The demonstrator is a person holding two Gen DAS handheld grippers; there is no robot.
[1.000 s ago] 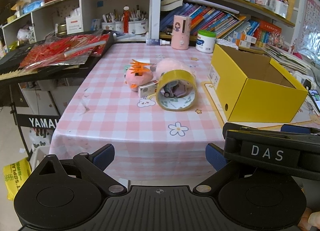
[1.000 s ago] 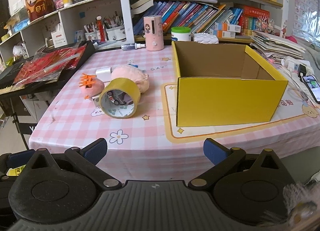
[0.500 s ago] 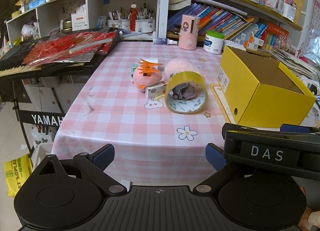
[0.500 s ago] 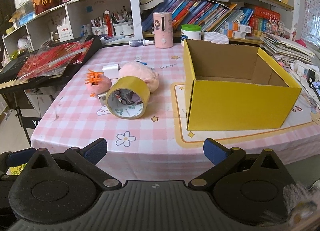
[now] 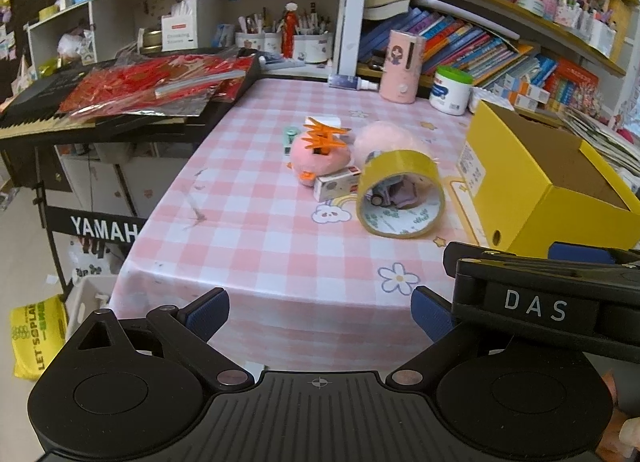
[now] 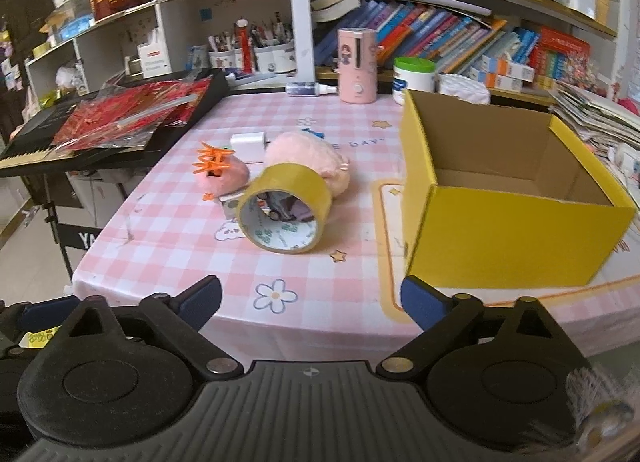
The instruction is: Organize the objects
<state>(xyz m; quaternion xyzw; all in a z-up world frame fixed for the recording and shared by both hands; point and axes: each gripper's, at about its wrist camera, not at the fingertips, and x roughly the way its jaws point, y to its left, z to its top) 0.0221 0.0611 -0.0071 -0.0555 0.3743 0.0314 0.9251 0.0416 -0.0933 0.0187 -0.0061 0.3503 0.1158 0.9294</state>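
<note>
Both the left gripper [image 5: 320,310] and the right gripper [image 6: 311,298] are spread apart at the table edge [image 6: 224,326], well apart from the tape roll [image 6: 285,215] and the yellow box [image 6: 508,238].

The right tool [image 6: 310,300] hangs at the near edge of the table [image 6: 168,238], its blue-padded fingers [image 6: 420,300] spread wide with nothing between them. On the pink checked cloth a roll of yellow tape [image 6: 286,208] lies on its side, its hole facing the camera. Just behind it sits a pale pink plush [image 6: 308,154]; to its left is a smaller pink plush with orange spikes [image 6: 220,172]. An open yellow box [image 6: 508,230] stands to the right, apart from the tape.
</note>
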